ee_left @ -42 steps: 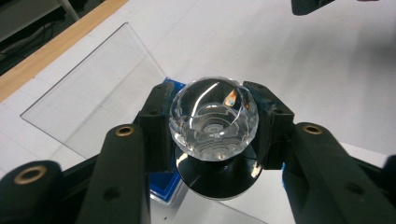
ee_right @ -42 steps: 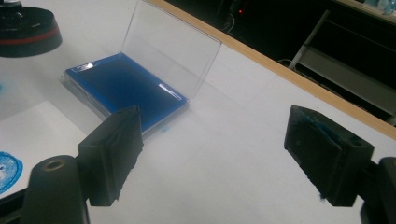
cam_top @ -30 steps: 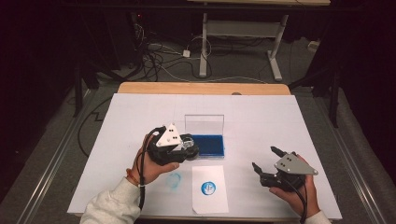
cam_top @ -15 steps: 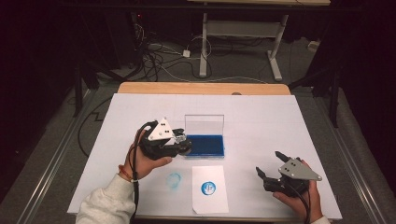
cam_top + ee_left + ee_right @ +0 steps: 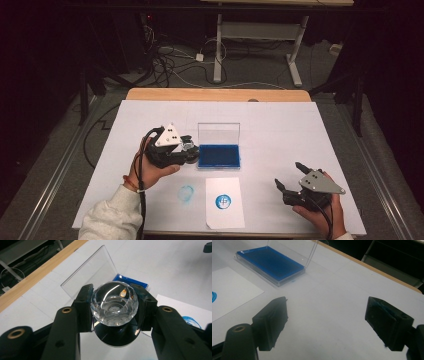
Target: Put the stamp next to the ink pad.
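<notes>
My left gripper (image 5: 191, 150) is shut on a clear faceted crystal-topped stamp (image 5: 114, 304) with a dark round base, held just left of the ink pad. The blue ink pad (image 5: 219, 155) lies in a clear case with its lid (image 5: 218, 134) standing open, also seen as the blue pad (image 5: 270, 263) in the right gripper view. A white paper card (image 5: 224, 202) with a round blue print lies in front of the pad. My right gripper (image 5: 288, 175) hovers open near the table's front right; its jaws (image 5: 327, 312) hold nothing.
A faint blue smudge (image 5: 186, 192) marks the white table cover (image 5: 280, 130) left of the card. The wooden table edge (image 5: 215, 94) runs along the back. Cables and a metal stand sit on the floor beyond.
The left gripper with the stamp has shifted slightly left and back beside the ink pad. The right gripper has drawn a little toward the front edge, still open.
</notes>
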Demonstrator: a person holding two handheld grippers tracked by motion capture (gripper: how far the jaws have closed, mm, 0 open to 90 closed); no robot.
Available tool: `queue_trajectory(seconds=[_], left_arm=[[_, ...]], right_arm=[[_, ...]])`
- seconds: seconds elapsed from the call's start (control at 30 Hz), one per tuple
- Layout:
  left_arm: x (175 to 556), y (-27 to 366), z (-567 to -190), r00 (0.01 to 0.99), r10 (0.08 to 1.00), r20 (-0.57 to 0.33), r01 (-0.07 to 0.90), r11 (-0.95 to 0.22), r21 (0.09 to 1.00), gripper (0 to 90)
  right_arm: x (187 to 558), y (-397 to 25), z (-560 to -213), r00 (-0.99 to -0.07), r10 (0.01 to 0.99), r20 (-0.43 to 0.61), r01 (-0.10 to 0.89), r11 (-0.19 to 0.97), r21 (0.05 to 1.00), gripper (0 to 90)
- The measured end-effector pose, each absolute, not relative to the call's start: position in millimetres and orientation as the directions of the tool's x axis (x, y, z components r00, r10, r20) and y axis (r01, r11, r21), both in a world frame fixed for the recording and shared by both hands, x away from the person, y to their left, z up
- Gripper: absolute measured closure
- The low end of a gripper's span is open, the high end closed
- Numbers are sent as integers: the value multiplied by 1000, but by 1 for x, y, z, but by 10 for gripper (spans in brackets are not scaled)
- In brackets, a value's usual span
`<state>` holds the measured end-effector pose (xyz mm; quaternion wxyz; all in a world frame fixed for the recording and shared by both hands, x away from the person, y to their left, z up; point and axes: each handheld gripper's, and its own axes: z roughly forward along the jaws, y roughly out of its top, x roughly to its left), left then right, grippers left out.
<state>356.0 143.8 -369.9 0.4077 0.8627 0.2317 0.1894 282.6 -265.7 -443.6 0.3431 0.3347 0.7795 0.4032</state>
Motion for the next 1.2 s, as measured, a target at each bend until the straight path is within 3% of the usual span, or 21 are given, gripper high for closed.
queue_trajectory(seconds=[0.47, 1.2], left_arm=[[372, 152, -363, 804, 573, 155, 278, -595, 754, 548], [418, 154, -396, 786, 606, 120, 393, -639, 661, 547]], right_arm=[[282, -266, -445, -547, 793, -269, 256, 464, 848, 188], [285, -262, -450, -560, 783, -272, 278, 487, 828, 196]])
